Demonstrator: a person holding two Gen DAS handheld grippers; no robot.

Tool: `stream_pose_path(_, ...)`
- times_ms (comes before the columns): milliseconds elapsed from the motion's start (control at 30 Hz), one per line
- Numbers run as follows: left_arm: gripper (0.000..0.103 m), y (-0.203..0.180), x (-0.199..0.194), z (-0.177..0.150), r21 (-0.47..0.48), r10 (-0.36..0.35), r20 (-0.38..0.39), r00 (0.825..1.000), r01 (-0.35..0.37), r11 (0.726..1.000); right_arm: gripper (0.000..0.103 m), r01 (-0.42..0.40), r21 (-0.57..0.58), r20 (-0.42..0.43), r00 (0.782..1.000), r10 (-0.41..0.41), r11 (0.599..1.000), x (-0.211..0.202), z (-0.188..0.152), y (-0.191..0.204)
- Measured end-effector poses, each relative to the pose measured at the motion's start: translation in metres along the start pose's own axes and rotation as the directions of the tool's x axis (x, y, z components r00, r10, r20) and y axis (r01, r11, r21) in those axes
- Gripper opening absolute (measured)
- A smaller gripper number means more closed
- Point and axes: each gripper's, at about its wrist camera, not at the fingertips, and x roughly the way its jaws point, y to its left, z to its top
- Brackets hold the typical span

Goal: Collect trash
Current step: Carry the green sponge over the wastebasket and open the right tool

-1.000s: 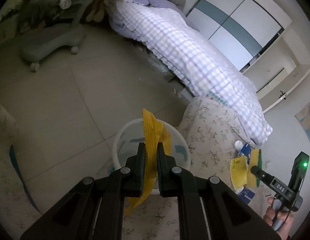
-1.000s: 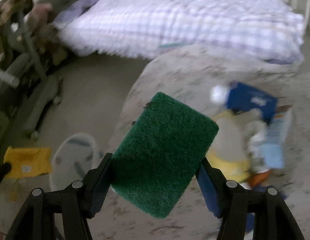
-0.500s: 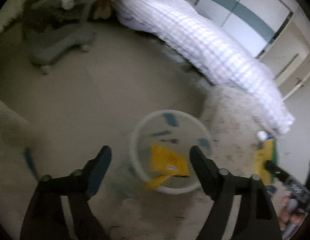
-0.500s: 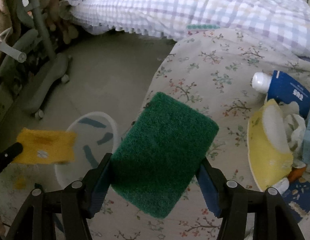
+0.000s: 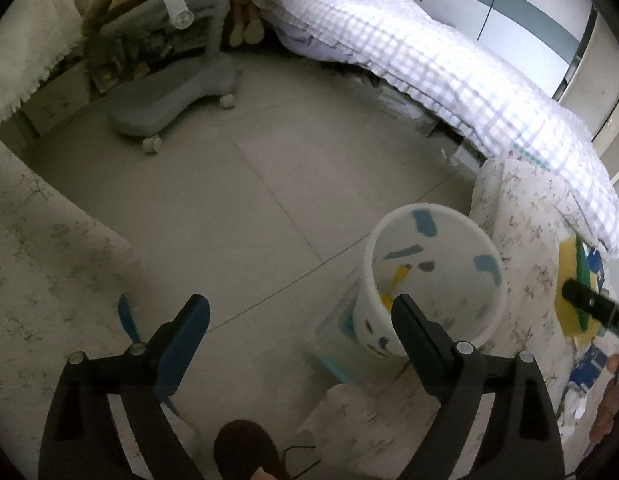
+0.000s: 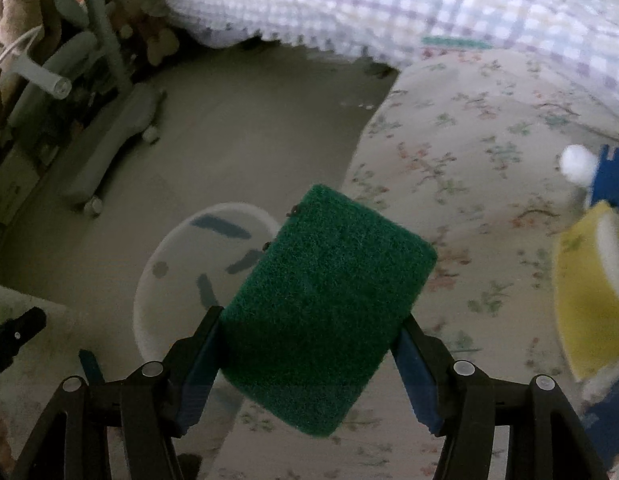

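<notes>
A white trash bin (image 5: 433, 280) with blue marks stands on the floor beside a floral-covered table (image 5: 525, 264). A yellow wrapper (image 5: 393, 284) lies inside it. My left gripper (image 5: 301, 320) is open and empty, just left of the bin. My right gripper (image 6: 309, 340) is shut on a green scouring sponge (image 6: 325, 304) and holds it above the table edge, next to the bin (image 6: 181, 276). More trash lies on the table: a yellow wrapper (image 6: 585, 296) and a blue carton (image 6: 613, 180).
A bed with a checked quilt (image 5: 449, 64) runs along the back. A grey wheeled chair base (image 5: 165, 100) stands at the far left. A second floral cloth (image 5: 41, 280) covers the near left. A brown shoe (image 5: 245, 452) is at the bottom.
My left gripper opened and let the yellow wrapper fall into the bin, then moved left. My right gripper carried the green sponge closer to the bin.
</notes>
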Motion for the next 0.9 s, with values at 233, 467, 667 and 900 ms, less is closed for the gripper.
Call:
stream_pose_path(233, 0.099, 0.007, -0.003, -0.004, 0.015, 0.03, 0.003, 1.0, -0.031, 0.999, 0.07, -0.01, -0.036, -0.015, 1.0, 0.009, 0.999, 0.014, 0.009, 0.028)
stream_pose_path(467, 0.1, 0.013, -0.001, -0.004, 0.006, 0.042, -0.006, 0.999, -0.042, 0.999, 0.07, -0.019, -0.034, -0.042, 0.999, 0.017, 0.999, 0.023, 0.021, 0.042)
stream_pose_path(667, 0.1, 0.013, -0.002, -0.006, 0.004, 0.04, -0.002, 0.999, -0.04, 0.999, 0.071, -0.011, -0.039, -0.063, 0.998, 0.009, 0.999, 0.035, 0.028, 0.047)
stream_pose_path(900, 0.103, 0.011, -0.004, -0.007, -0.015, 0.012, -0.007, 1.0, -0.013, 1.0, 0.088, -0.076, -0.022, -0.062, 0.995, 0.074, 0.997, 0.037, 0.029, 0.05)
